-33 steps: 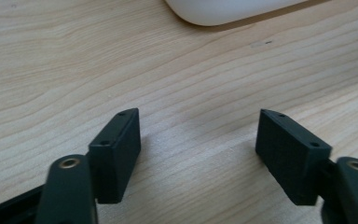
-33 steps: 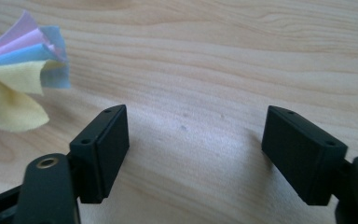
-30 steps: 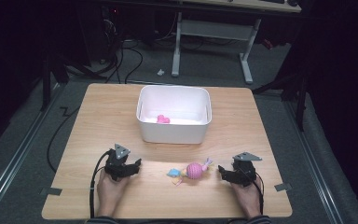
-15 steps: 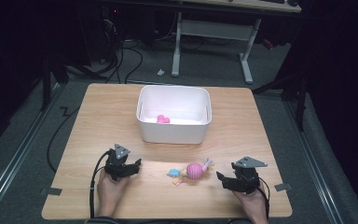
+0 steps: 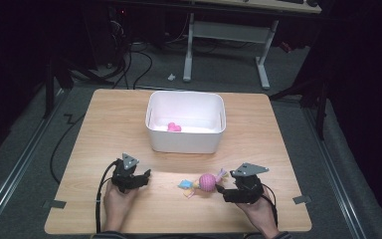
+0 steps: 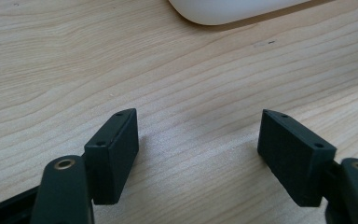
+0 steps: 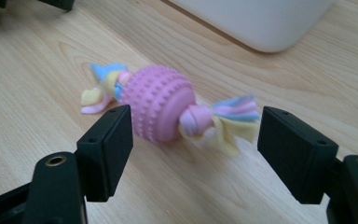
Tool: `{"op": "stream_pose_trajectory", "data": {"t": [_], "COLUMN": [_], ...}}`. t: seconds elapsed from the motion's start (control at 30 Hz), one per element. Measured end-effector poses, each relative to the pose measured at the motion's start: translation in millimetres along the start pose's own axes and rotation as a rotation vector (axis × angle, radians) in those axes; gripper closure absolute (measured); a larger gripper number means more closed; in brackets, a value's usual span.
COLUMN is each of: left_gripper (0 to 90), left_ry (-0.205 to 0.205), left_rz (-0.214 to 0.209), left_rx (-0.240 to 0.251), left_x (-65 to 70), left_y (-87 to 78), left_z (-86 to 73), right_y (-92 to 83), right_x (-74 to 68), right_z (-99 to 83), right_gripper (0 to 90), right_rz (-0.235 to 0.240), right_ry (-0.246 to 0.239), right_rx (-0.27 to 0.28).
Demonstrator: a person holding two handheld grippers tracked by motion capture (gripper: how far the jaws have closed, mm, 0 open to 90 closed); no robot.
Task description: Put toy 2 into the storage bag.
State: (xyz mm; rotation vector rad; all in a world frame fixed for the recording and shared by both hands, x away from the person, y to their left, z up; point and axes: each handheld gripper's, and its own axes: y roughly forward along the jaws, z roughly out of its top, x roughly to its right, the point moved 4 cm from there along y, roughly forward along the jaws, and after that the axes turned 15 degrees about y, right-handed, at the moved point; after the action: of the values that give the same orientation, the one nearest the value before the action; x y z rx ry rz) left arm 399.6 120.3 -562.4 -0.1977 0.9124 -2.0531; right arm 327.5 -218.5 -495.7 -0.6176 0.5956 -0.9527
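Pink rubber, ribbed with rows of small bumps, makes up the ball of the toy [image 7: 161, 108] lying on the wooden table [image 5: 278, 134], and soft fleece strips in blue, yellow and pink are knotted through it and fan out at both ends; it sits near the front edge, well short of the white tub [image 5: 186, 142], which looks like smooth moulded plastic with rounded corners; a small pink thing [image 5: 173, 127] already lies inside the tub.

To my eye the step in hand is the reach for the toy; the right gripper [image 7: 193, 140] stands with its jaws apart on either side of it, one flat black pad near the ball and the other beside the fleece tail, neither pressing, and the jaws have just been widening a little with the toy between them; nothing is held yet.

The left gripper [image 6: 198, 140] rests over bare wood with its jaws wide and nothing between them.

Next, I would judge, the right jaws need to settle lower and close squarely on the firm ball rather than the floppy tail; the bumps should give grip; then a lift and a carry to the tub.
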Motion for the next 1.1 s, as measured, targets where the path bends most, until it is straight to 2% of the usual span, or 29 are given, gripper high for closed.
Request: {"op": "stream_pose_trajectory", "data": {"t": [0.2,0.43,1.1], "left_gripper": [29.3,28.9,28.7], "left_ry": [0.0,0.001,0.001], "left_rz": [0.0,-0.001,-0.002], "left_rx": [0.0,0.0,0.0], "left_x": [0.0,0.1,0.2], "left_y": [0.0,0.0,0.1], "left_z": [0.0,0.1,0.1], "right_y": [10.5,27.2,63.0], "right_x": [-15.4,-23.2,-24.5], "right_z": [9.8,13.8,11.6], "right_gripper": [26.6,25.7,23.7], "right_rz": [0.021,0.028,0.002], "right_ry": [-0.054,-0.087,-0.112], "right_rx": [-0.033,-0.088,-0.188]}}
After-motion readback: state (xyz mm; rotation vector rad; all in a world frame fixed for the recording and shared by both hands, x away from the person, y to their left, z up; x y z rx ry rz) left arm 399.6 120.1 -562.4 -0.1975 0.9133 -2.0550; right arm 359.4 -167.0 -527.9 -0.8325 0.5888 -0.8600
